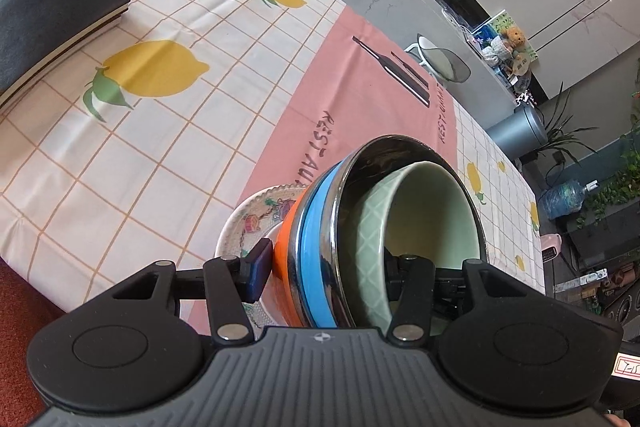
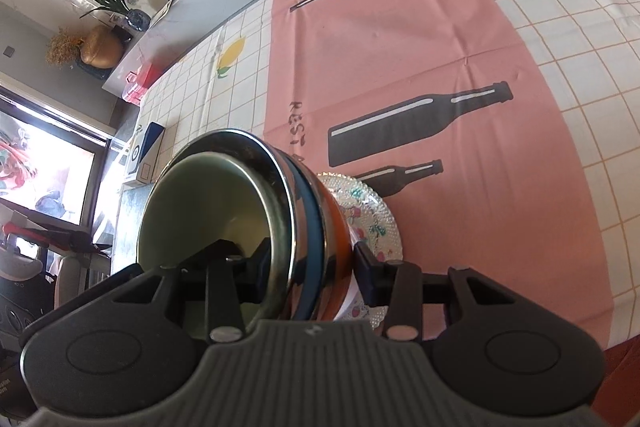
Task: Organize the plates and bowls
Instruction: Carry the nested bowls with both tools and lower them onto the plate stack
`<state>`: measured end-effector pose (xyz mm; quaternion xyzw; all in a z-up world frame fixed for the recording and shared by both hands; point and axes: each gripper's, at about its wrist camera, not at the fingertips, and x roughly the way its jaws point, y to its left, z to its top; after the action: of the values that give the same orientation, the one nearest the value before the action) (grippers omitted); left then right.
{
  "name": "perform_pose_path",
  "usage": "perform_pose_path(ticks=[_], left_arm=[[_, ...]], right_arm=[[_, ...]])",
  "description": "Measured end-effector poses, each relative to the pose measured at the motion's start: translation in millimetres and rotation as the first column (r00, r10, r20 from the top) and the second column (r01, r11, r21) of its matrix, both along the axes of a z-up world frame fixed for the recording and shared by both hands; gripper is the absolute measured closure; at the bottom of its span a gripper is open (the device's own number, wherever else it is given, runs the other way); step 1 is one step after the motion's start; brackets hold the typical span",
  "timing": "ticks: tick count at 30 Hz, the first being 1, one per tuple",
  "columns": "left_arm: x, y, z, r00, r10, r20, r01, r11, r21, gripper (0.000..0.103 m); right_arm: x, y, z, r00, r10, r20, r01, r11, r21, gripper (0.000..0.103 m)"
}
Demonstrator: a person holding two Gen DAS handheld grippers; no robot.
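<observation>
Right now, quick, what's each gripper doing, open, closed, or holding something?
Left gripper: closed on the stack of bowls and patterned plate.
Right gripper: closed on the same stack, opposite side.

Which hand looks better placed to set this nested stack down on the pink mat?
Neither alone. The left gripper and right gripper each clamp the bowl stack and patterned plate from opposite sides, so lowering onto the pink mat probably needs both.
</observation>
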<state>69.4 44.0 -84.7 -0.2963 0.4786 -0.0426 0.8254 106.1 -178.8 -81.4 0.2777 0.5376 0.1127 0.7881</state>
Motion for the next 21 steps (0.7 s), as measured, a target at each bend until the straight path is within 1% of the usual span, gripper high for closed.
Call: perform_pose_path(ticks=[8, 15, 21], left_arm=[[0, 2, -12, 0.999, 0.001, -0.034, -0.001, 1.000, -0.003, 0.046], [1, 3, -17, 0.999, 0.009, -0.049, -0.009, 1.000, 0.003, 0.046], [3, 3, -18, 0.999, 0.009, -0.051, -0.009, 1.000, 0.001, 0.047]], right_arm=[[-1, 3, -11, 0.999, 0.002, -0.036, -0.003, 1.000, -0.014, 0.062], [3, 6, -18, 0.999, 0.008, -0.054, -0.008, 1.000, -0.015, 0.062], [6, 7, -19, 0.999, 0.015, -0.046, -0.016, 1.000, -0.019, 0.062]])
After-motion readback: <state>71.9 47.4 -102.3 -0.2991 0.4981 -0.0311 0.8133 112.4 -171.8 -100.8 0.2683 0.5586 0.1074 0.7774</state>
